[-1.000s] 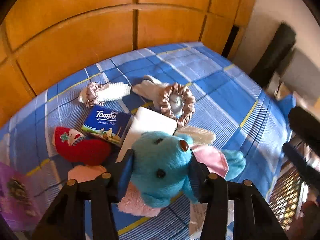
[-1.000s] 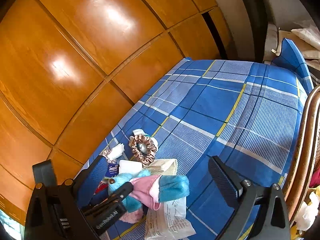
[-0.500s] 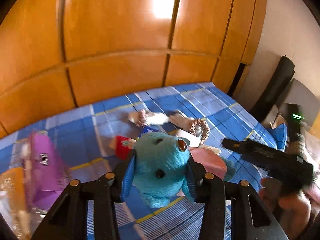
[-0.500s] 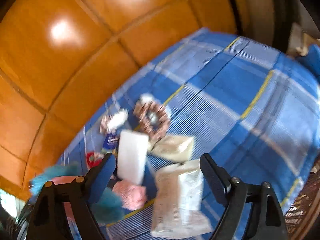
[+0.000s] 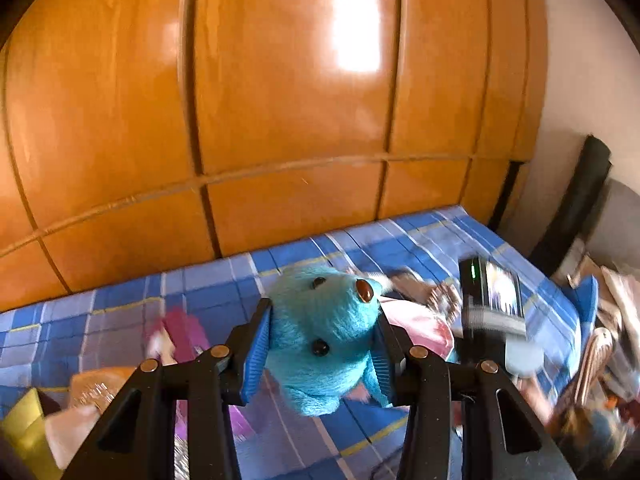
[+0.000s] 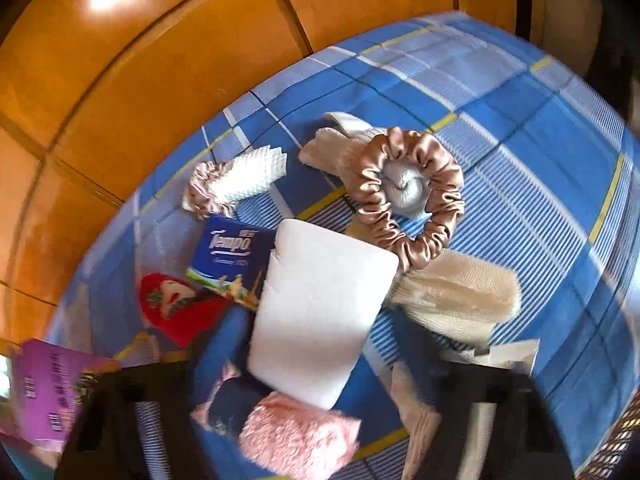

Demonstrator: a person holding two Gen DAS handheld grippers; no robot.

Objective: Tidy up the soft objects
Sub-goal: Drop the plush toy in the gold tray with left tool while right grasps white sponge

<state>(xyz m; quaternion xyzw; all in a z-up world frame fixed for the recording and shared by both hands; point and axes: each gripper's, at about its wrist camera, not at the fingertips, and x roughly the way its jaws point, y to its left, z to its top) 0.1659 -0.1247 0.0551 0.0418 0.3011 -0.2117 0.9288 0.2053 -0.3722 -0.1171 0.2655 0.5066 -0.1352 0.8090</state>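
Note:
My left gripper is shut on a turquoise plush toy by its head and holds it above the blue plaid bed. My right gripper is open and empty, low over a pile of soft things. Its blurred fingers frame a white foam block and a pink fluffy cloth. Around them lie a brown satin scrunchie, a cream towel, a Tempo tissue pack, a red pouch and a white textured cloth.
An orange wooden wardrobe stands behind the bed. A purple packet lies at the left of the pile; purple and yellow packets blur below the plush. The right gripper's body is beside the plush. Clutter lies right of the bed.
My left gripper has lifted the plush and swung left, away from the pile. My right gripper has dropped closer over the white block and pink cloth.

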